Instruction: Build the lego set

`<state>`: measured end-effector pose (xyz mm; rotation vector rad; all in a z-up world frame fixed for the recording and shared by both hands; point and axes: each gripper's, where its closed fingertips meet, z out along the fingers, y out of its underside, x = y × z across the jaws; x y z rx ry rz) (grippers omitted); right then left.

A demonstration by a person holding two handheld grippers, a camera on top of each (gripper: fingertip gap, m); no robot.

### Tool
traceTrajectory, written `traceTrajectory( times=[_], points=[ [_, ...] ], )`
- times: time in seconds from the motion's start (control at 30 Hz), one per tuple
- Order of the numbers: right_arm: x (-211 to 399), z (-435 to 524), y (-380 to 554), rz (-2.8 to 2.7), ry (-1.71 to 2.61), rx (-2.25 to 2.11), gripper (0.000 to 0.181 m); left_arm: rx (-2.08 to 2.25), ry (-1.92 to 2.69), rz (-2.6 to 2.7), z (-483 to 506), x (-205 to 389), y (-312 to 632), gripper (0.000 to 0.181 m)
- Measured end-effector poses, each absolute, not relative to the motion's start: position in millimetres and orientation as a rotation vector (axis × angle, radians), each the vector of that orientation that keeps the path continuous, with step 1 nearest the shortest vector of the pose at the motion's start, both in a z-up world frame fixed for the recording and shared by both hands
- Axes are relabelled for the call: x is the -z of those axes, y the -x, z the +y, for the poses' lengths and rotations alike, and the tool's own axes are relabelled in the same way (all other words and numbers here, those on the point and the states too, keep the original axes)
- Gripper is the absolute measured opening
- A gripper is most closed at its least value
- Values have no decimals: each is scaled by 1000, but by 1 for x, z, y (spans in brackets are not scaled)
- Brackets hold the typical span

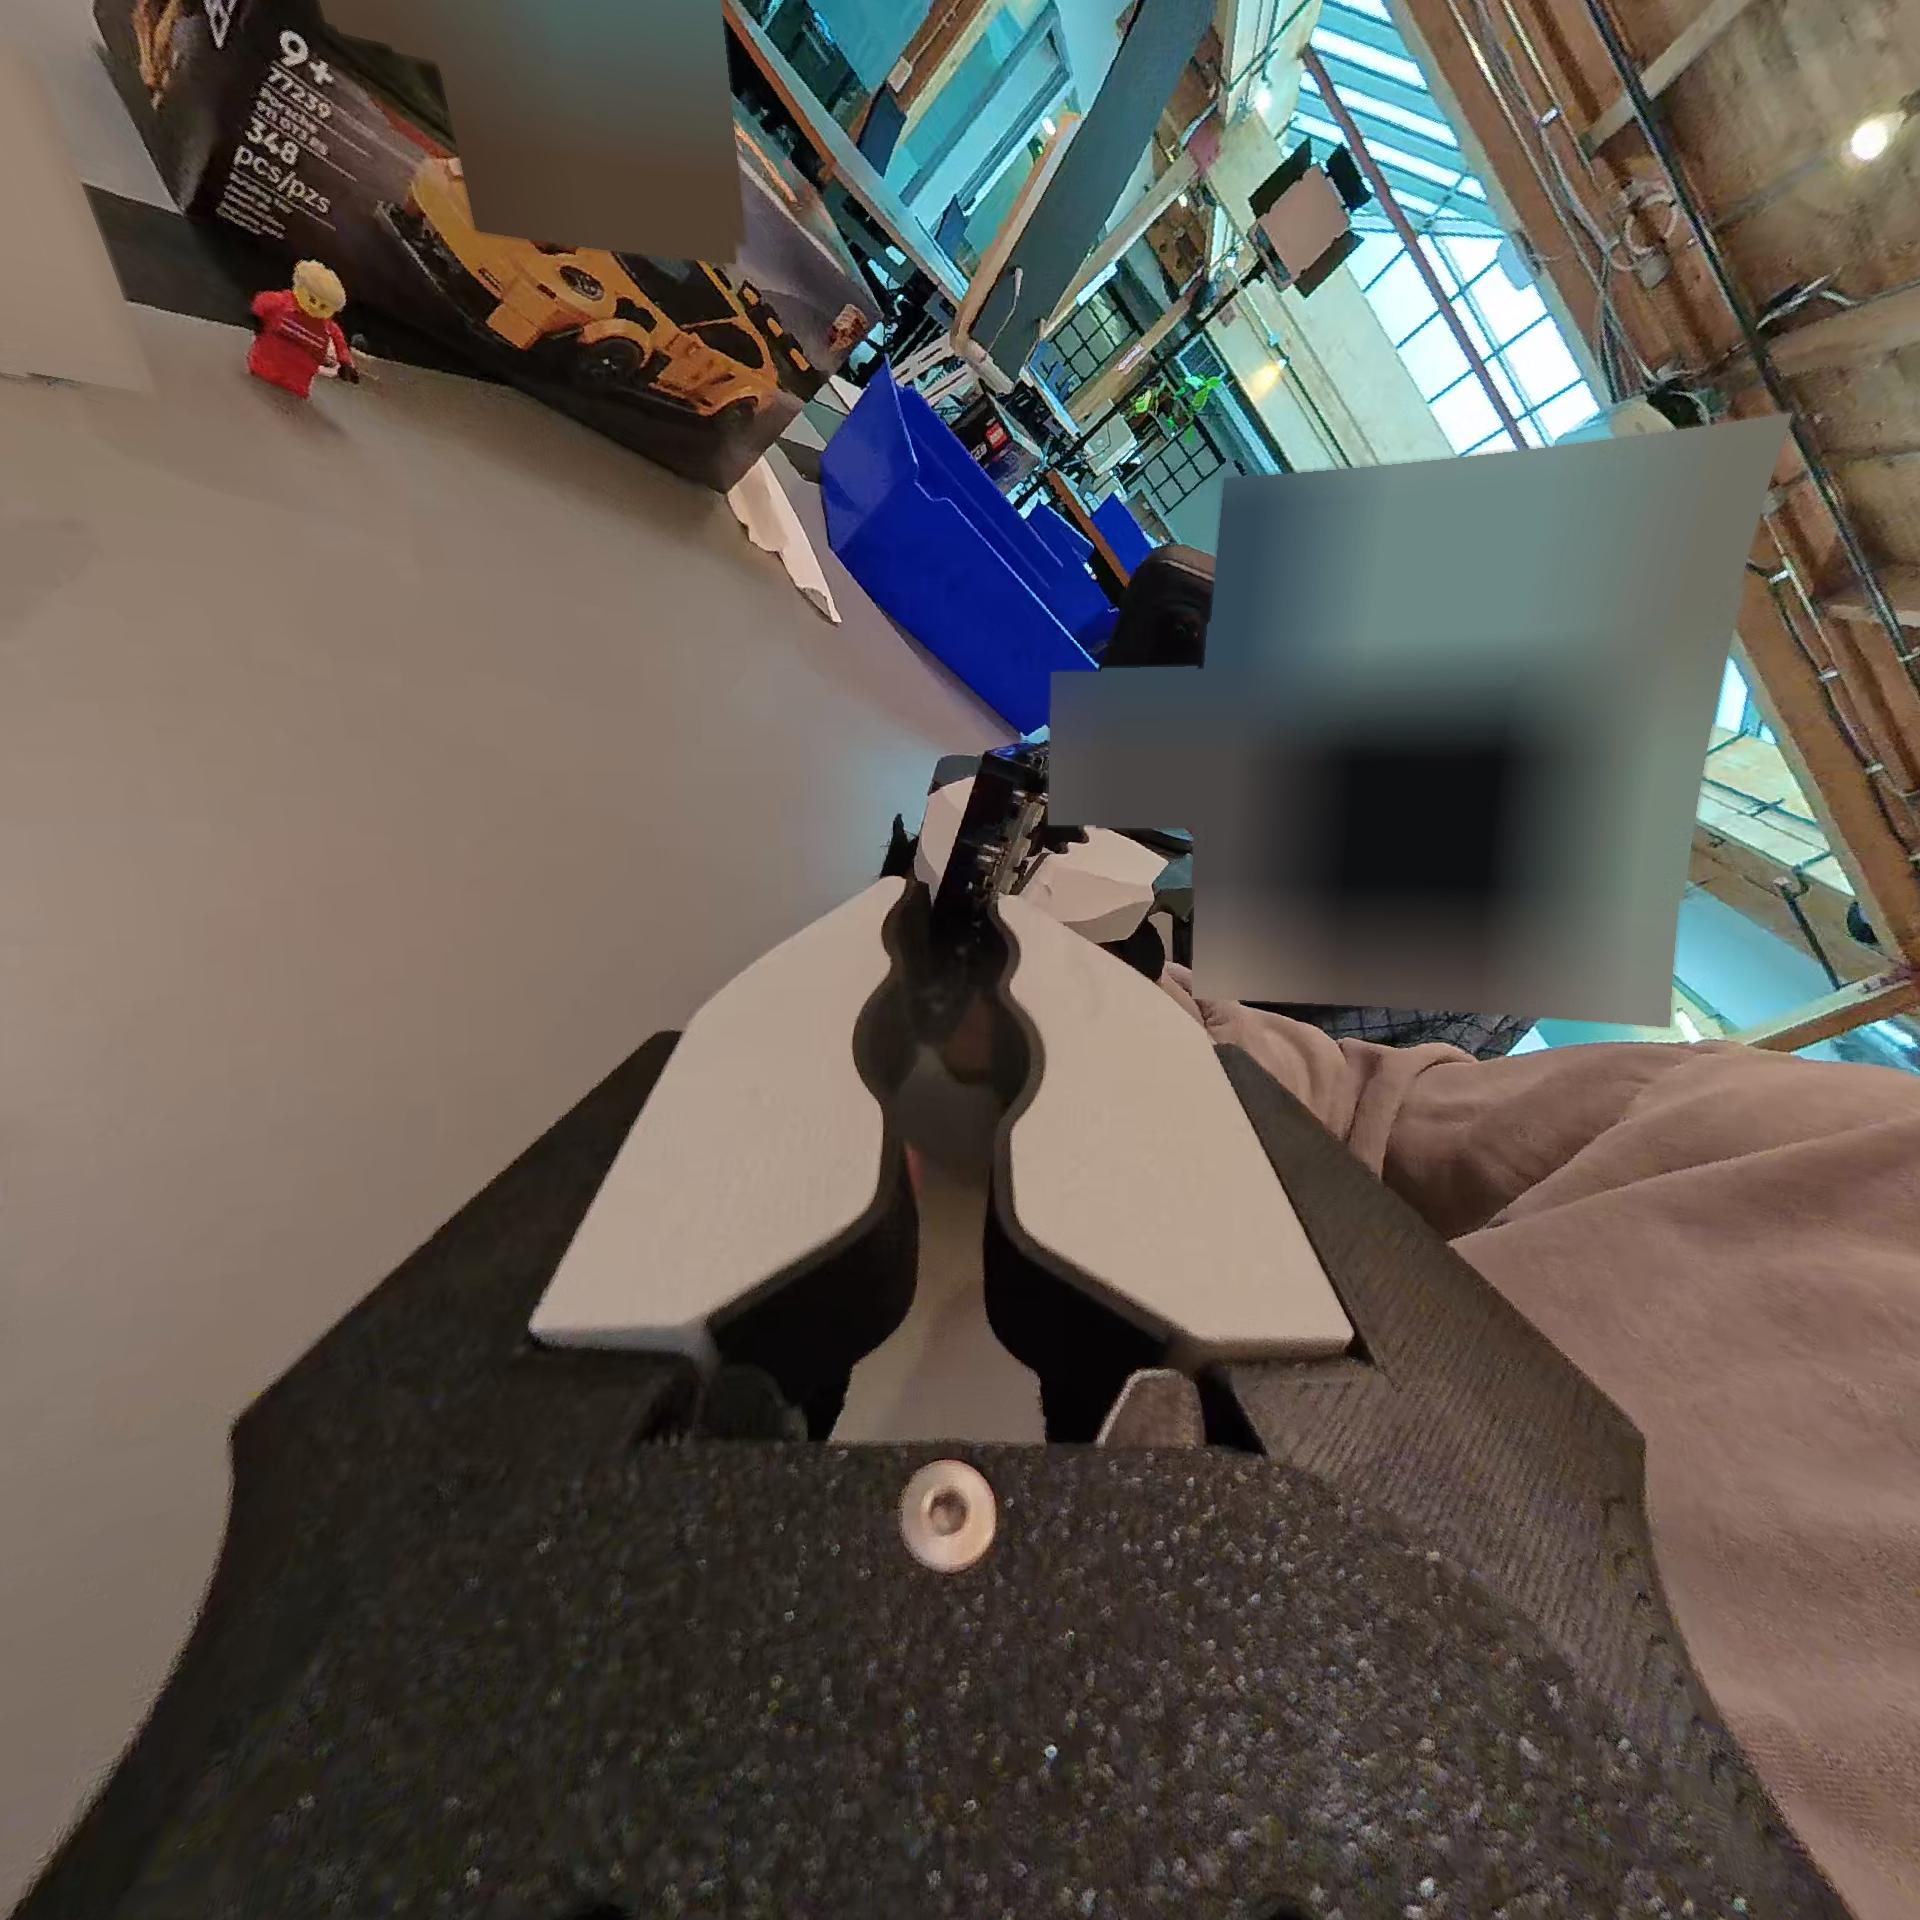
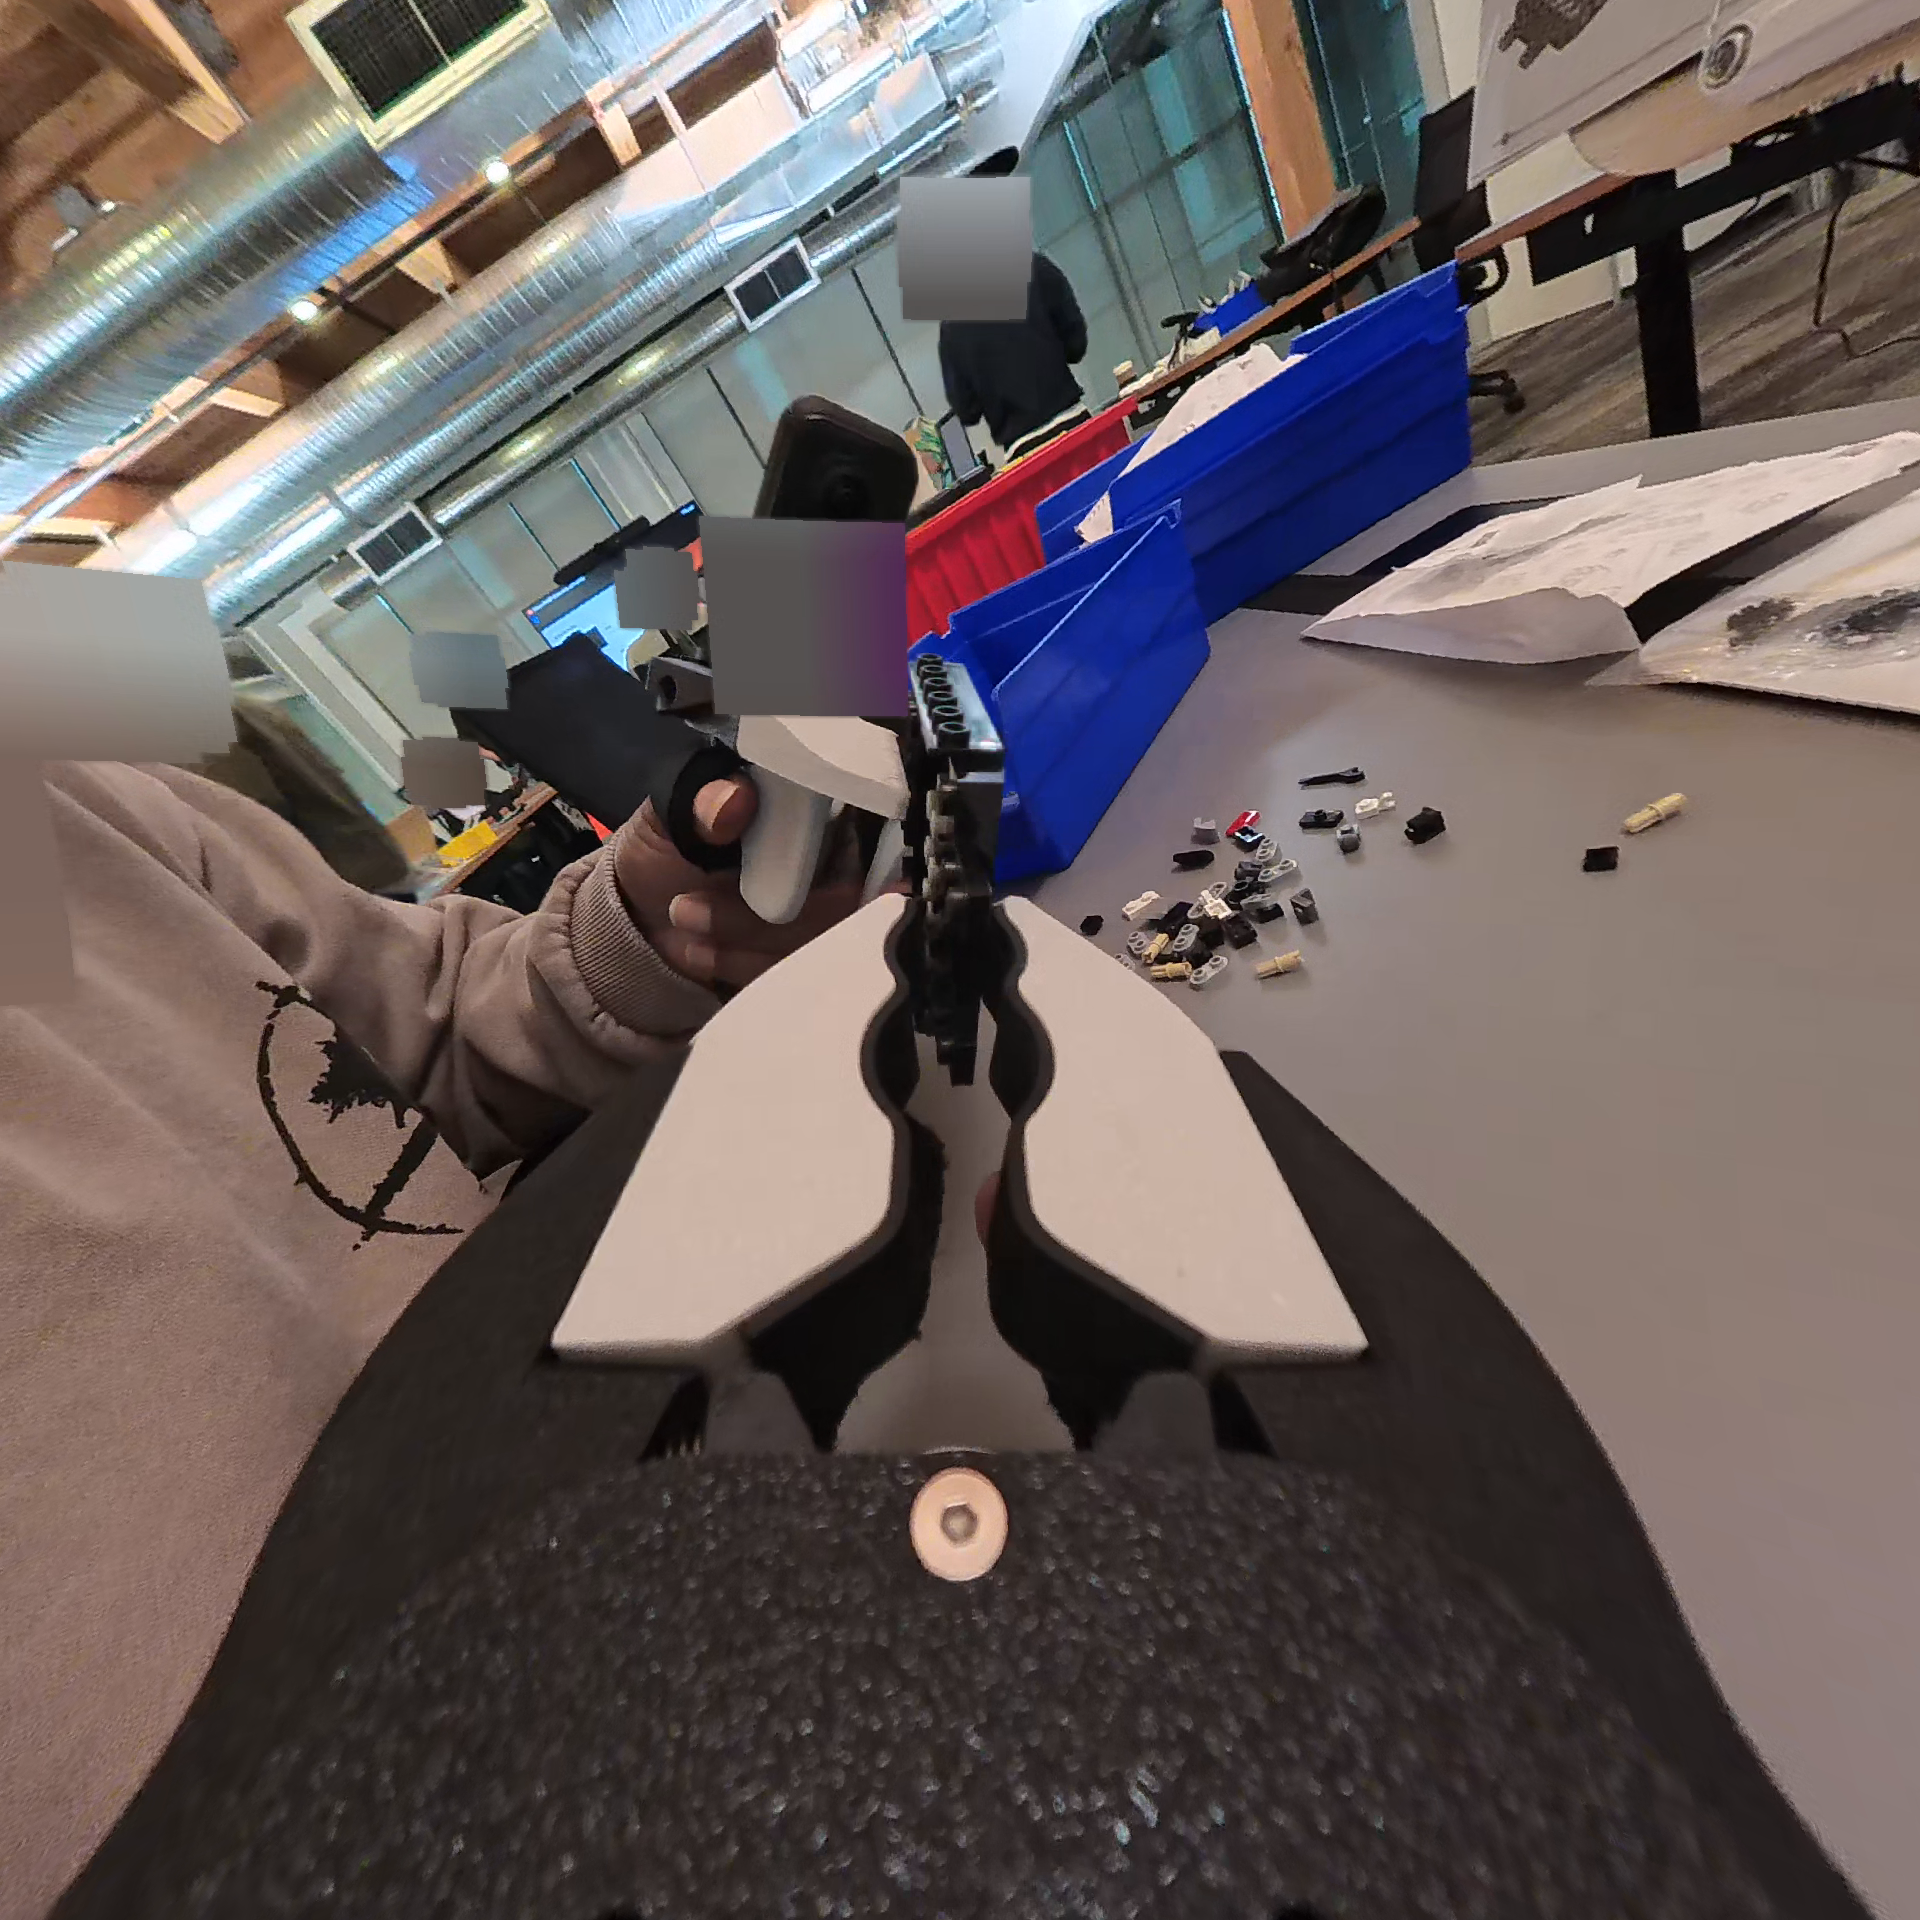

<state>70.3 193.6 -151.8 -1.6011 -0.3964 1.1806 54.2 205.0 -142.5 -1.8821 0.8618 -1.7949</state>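
Two tongs, left (image 1: 951, 914) and right (image 2: 951, 925), clamp one black assembly (image 2: 948, 883).

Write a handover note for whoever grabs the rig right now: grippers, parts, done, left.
Left gripper: shut on the dark lego assembly, held in the air.
Right gripper: shut on the same assembly from the opposite end.
Loose lego pieces lie scattered on the grey table; blue bins and paper bags behind them.
Minifigure stands by the set box.
Done: minifigure, part of the assembly.
Left: many loose pieces not yet attached.
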Motion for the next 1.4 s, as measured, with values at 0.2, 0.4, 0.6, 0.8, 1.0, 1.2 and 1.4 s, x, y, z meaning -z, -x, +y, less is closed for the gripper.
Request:
traceTrajectory(
  times=[0.2,0.4,0.6,0.8,1.0,1.2,1.4],
  points=[
    [153,194,-72,-366,1609,-1264,10,1862,1887,843,205,147,-55,10],
    [156,195,-73,-358,1644,-1241,13,1956,1908,770,207,151,-57,9],
    [159,195,-76,-386,1676,-1125,10,1926,1917,748,207,150,-60,10],
    [145,195,-77,-365,1643,-1169,14,1888,1849,818,204,142,-58,10],
    [132,199,-83,-317,1606,-1155,14,1822,1814,904,194,142,-62,9],
    [137,199,-85,-297,1613,-1165,11,1787,1842,902,195,149,-65,9],
    [141,199,-86,-267,1612,-1206,11,1781,1844,912,194,153,-66,9]
  ],
)
